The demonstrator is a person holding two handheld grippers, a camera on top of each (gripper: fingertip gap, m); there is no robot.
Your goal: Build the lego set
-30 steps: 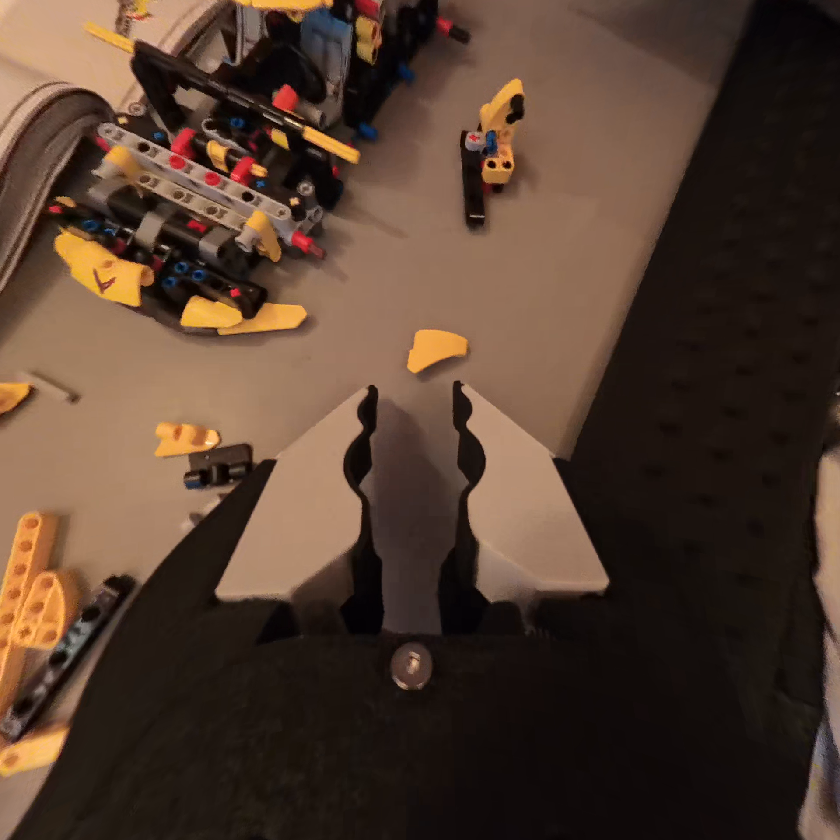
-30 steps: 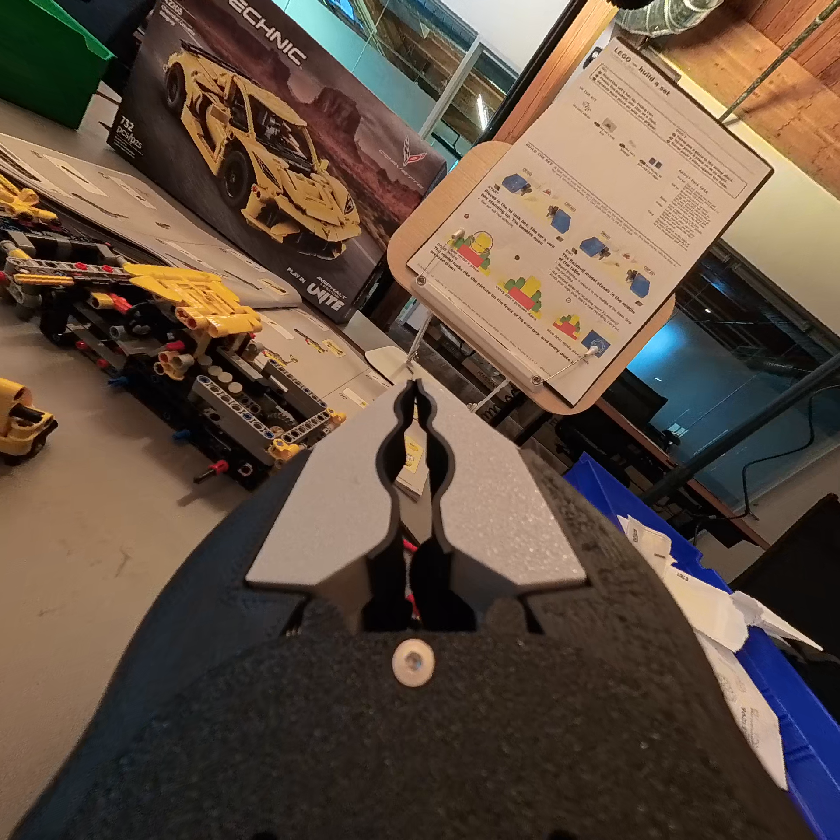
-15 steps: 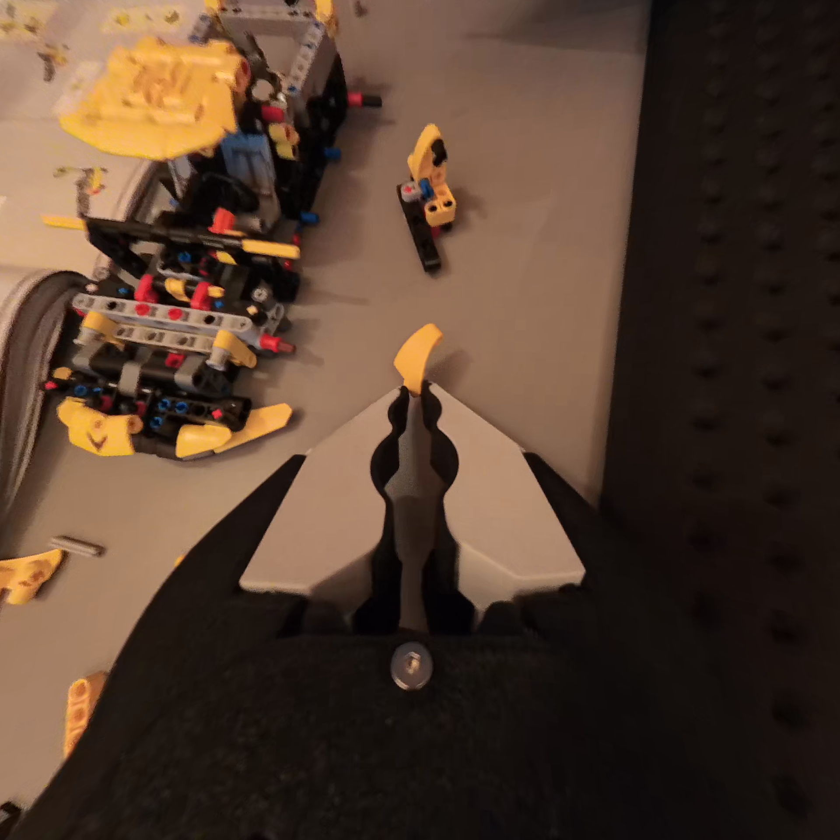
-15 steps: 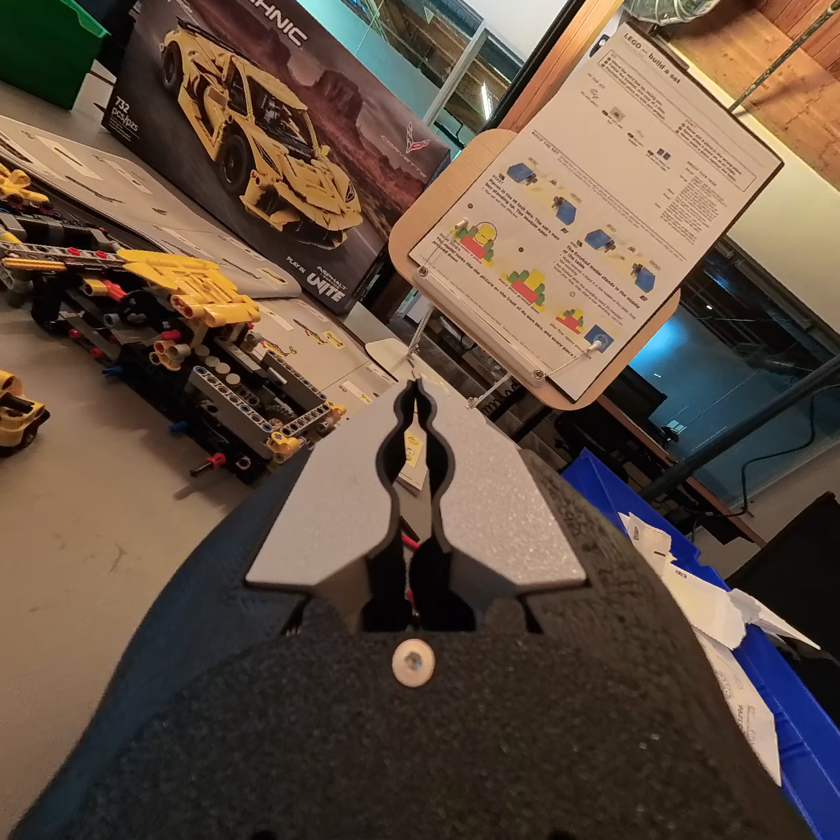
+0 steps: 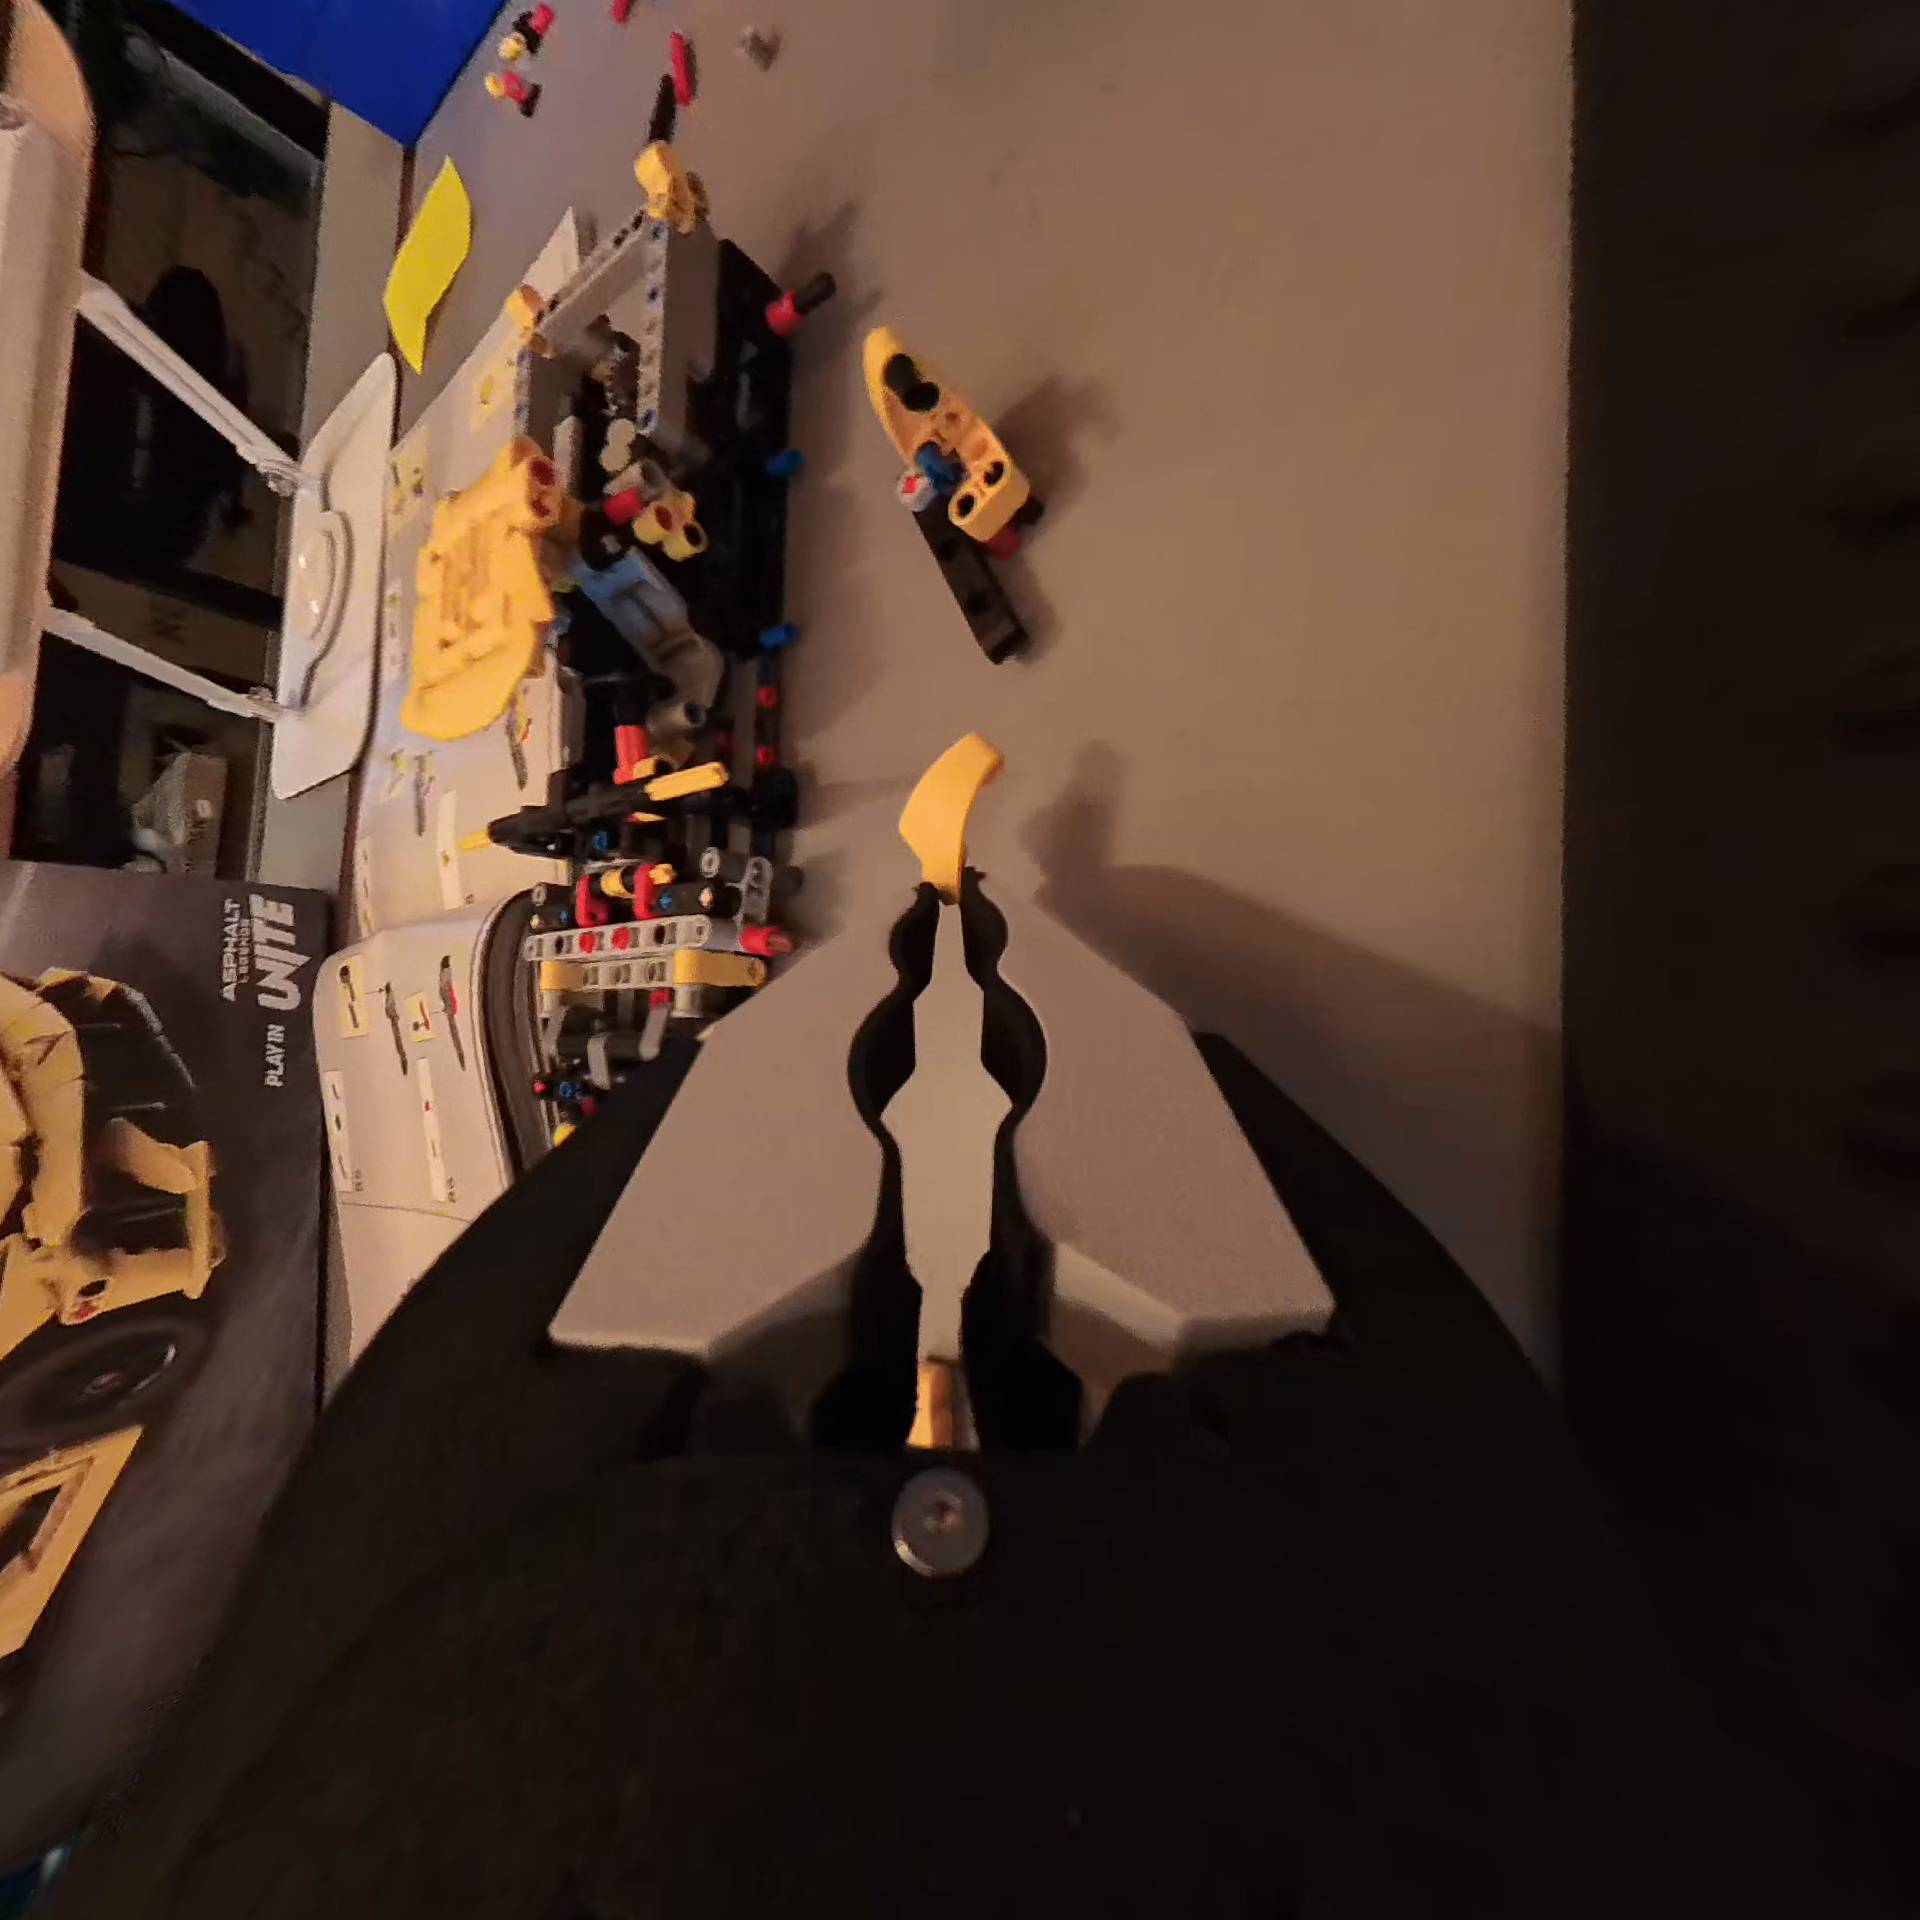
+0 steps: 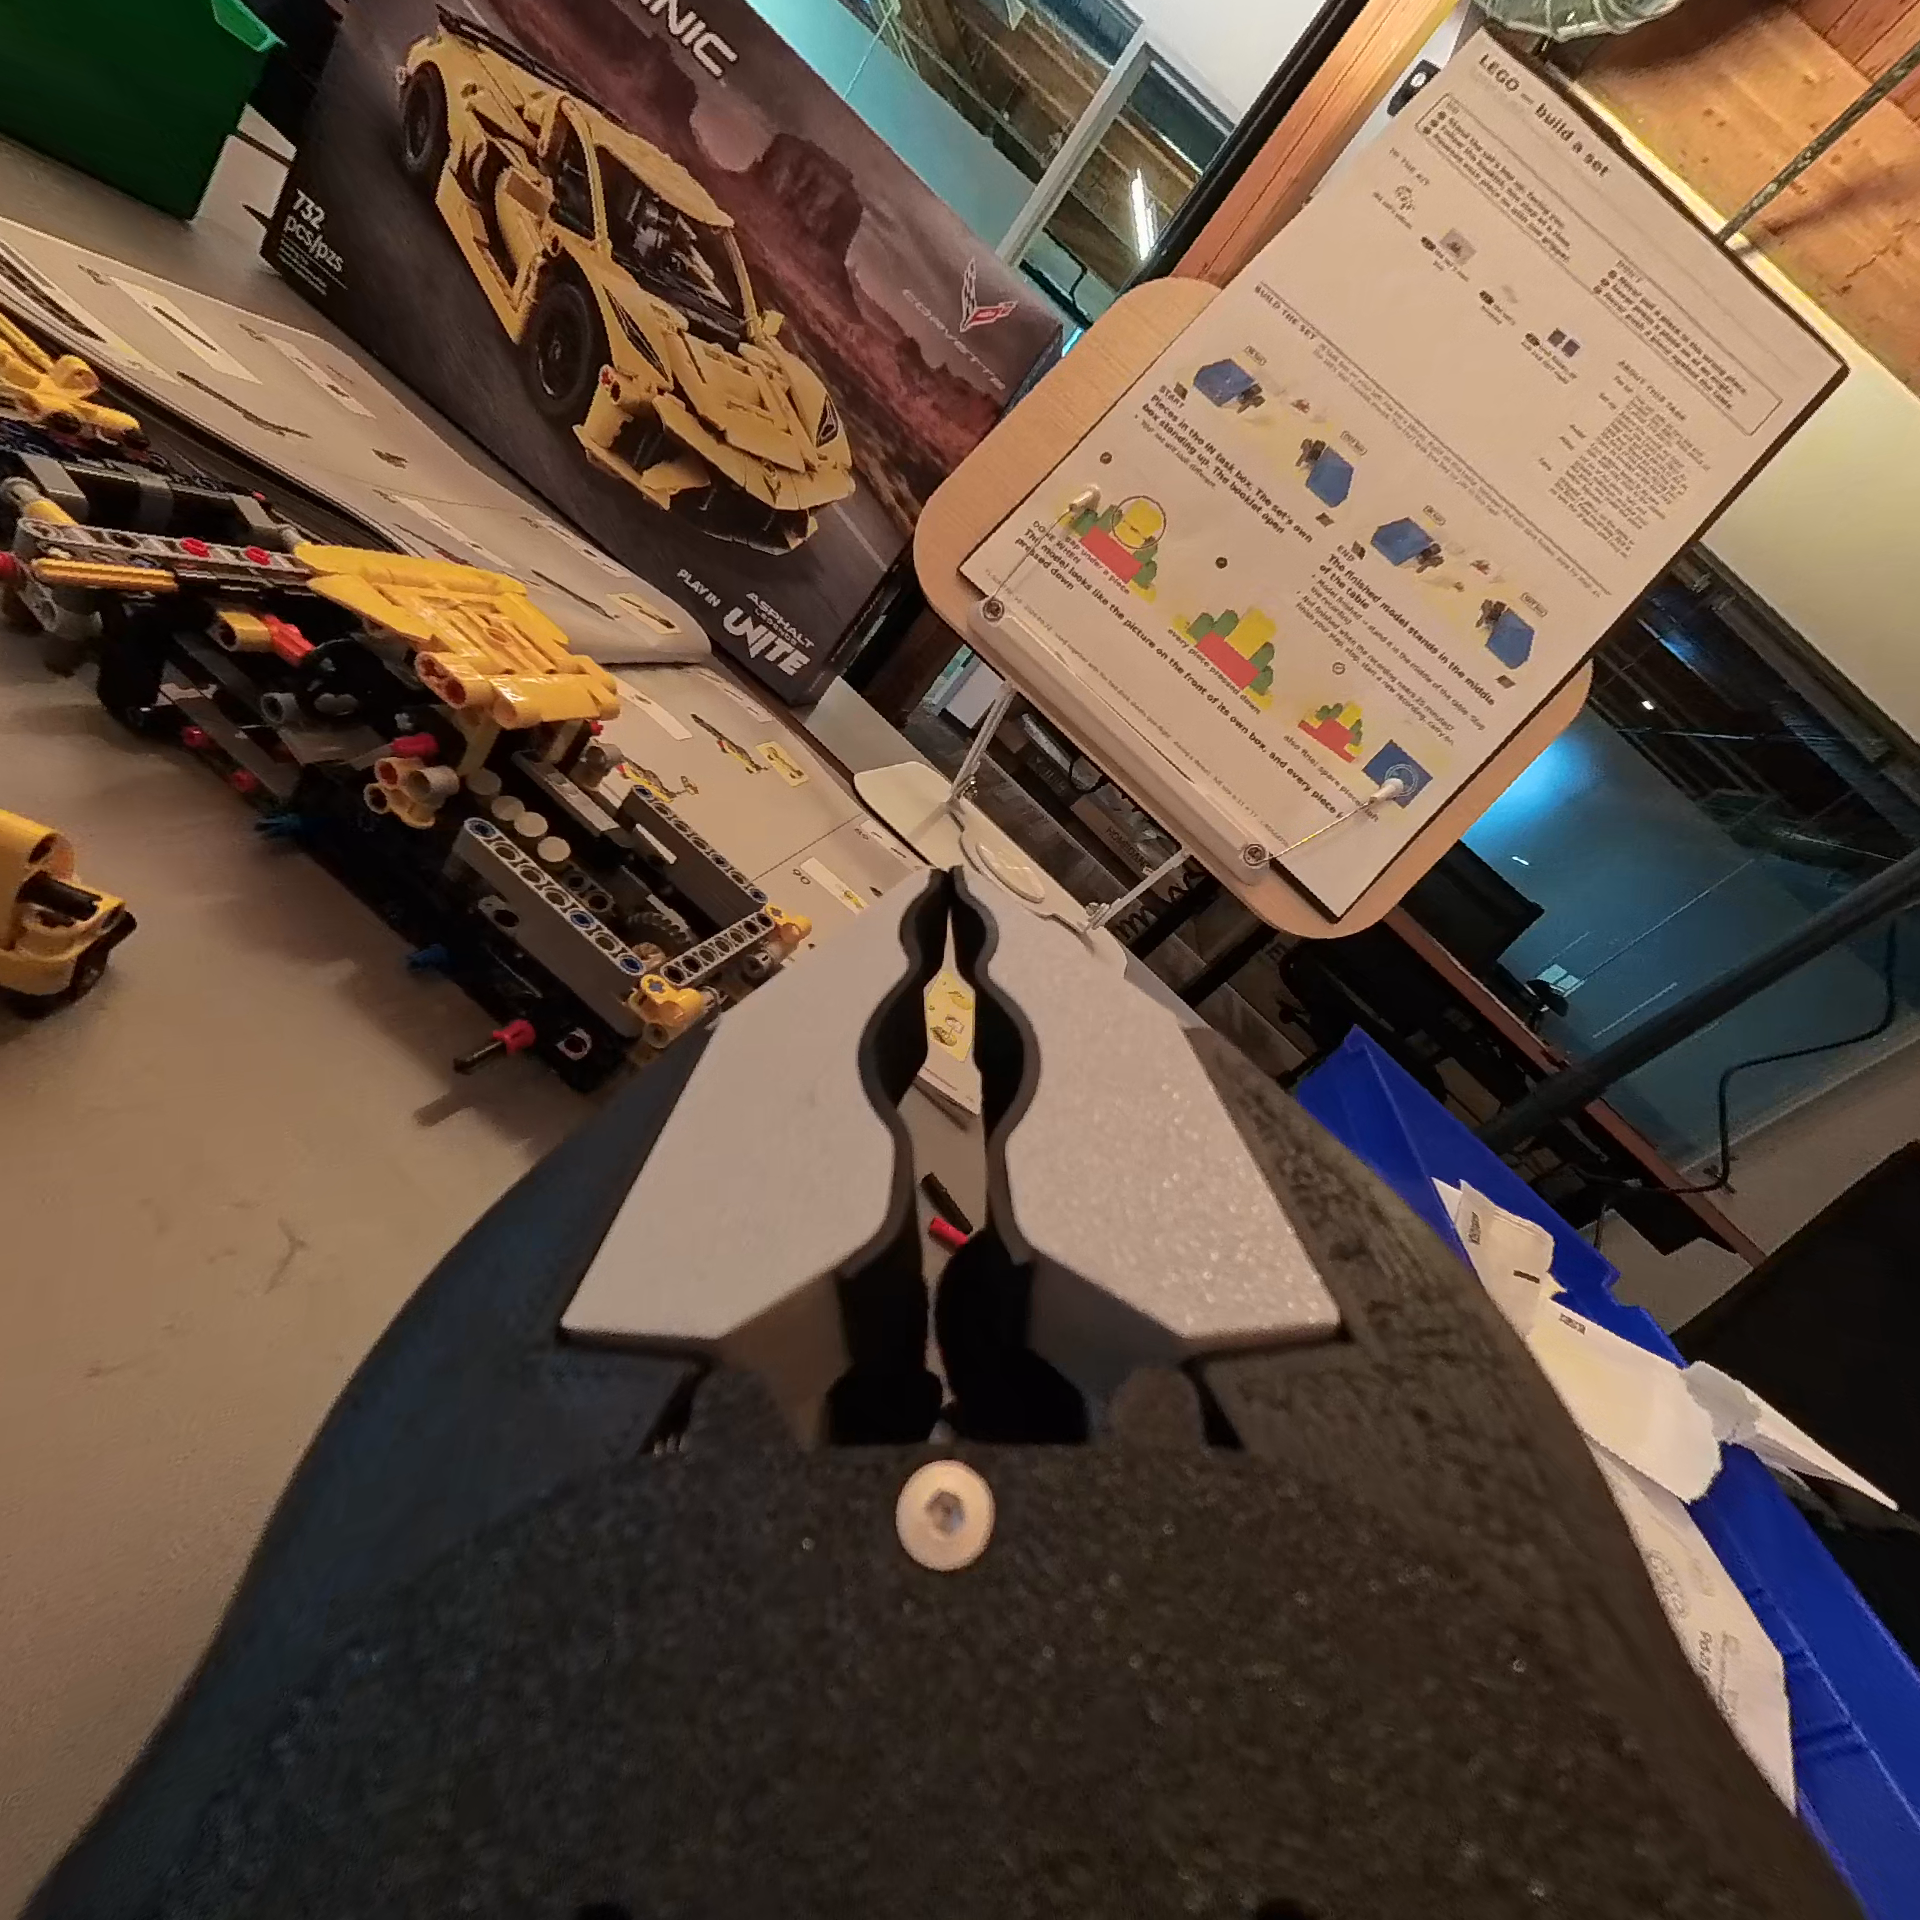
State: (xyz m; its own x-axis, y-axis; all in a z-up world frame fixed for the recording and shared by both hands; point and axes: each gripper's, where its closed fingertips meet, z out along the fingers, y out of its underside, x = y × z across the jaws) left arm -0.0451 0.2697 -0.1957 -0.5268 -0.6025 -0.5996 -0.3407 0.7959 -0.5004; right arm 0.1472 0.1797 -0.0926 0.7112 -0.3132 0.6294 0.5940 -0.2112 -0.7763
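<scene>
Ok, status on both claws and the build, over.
Left claw shut on curved yellow piece, held above the table. Right claw shut, empty. Half-built car on the table beside the piece. Nothing in the way.

Our left claw (image 5: 943,902) has two pale grey wedge-shaped fingers (image 5: 748,1174) edged inside with wavy black pads, set in a rough black body with one silver screw (image 5: 938,1525). Our right claw (image 6: 951,883) looks the same, screw (image 6: 943,1513) included.
</scene>
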